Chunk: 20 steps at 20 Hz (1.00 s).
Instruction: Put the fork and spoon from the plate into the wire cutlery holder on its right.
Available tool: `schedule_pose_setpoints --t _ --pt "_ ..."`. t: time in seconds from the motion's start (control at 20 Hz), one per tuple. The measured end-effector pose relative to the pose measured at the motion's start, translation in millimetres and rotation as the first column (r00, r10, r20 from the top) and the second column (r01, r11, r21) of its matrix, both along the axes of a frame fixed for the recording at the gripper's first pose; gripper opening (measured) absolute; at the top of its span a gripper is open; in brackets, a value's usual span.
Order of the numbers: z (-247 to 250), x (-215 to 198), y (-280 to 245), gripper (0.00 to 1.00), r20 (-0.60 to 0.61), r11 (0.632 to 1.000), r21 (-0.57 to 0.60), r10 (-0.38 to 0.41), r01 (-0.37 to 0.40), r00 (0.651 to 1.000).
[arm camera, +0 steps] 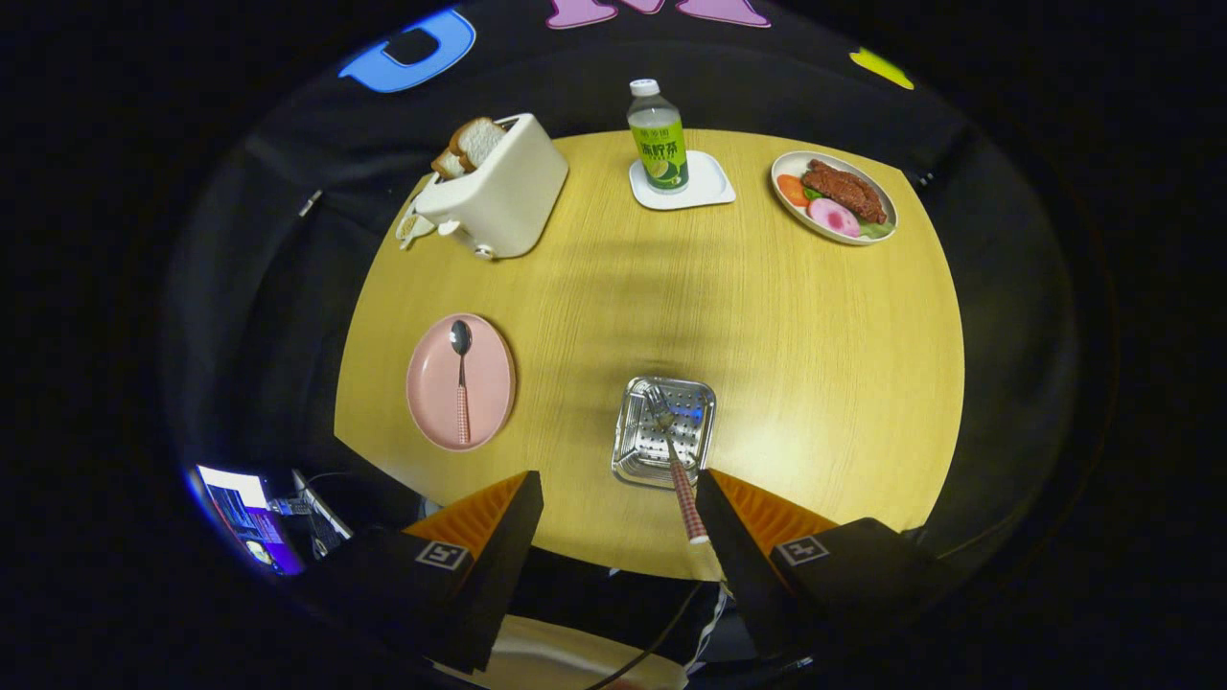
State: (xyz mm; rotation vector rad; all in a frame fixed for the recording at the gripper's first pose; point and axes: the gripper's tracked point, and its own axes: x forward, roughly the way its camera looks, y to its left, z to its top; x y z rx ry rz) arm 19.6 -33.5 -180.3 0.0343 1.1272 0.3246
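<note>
My gripper point(613, 498) hangs above the table point(815, 383) with its fingers spread wide, gripping nothing. The fork point(674, 450) stands tines-down in the wire cutlery holder point(664, 431) just ahead of them. The spoon point(461, 379) lies on the pink plate point(436, 383), off to the left

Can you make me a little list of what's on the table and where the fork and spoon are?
fork: standing in the cutlery holder, handle leaning by one finger
spoon: lying on the pink plate
gripper: open, above the holder, holding nothing
far side: toaster with bread, bottle on a coaster, plate of food
left to do: the spoon
</note>
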Motion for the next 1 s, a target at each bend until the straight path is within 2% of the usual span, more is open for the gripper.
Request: schedule_pose_setpoints --t 0.2,0.5,0.7,1.0 --pt "20 9 17 1.00 0.187 0.994 0.070 -0.091 0.079 0.978" --pt "36 11 72 0.99 0.374 0.991 0.116 -0.109 0.070 0.921" --pt "25 8 126 0.99 0.419 0.993 0.118 -0.063 0.014 0.906" --pt "-27 -6 202 0.99 0.355 0.993 0.081 0.055 -0.089 0.933"
